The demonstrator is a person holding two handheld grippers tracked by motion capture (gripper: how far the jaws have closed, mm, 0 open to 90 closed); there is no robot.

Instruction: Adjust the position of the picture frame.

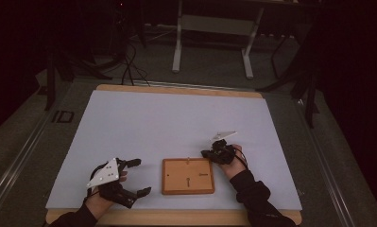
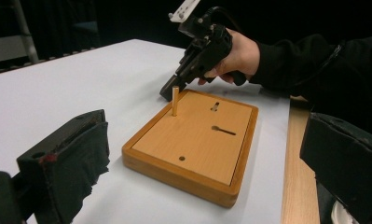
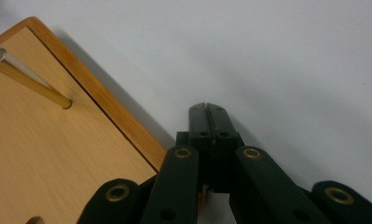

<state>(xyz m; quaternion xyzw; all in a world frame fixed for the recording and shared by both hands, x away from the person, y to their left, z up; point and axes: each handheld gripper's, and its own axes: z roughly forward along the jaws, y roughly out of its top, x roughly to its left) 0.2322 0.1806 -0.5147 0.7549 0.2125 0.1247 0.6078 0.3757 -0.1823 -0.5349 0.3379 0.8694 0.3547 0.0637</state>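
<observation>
A flat wooden board [image 1: 187,176] lies near the table's front edge, with a keyhole slot and small holes in its top. A thin brass peg [image 2: 175,100] stands upright near its far corner, and the same peg [image 3: 27,77] shows in the right gripper view. My right gripper [image 1: 206,153] is shut with nothing between its jaws. Its tips [image 3: 206,109] rest over the white sheet just off the board's edge [image 3: 113,116], close to the peg. My left gripper [image 1: 139,177] lies open to the left of the board, jaws wide and pointing at the board [image 2: 193,140].
A white sheet [image 1: 167,118] covers the wooden table [image 1: 176,90]. A white frame [image 1: 212,28] stands on the floor beyond it, with cables and dark stands around. A person's dark sleeve [image 1: 254,196] comes in at the front right.
</observation>
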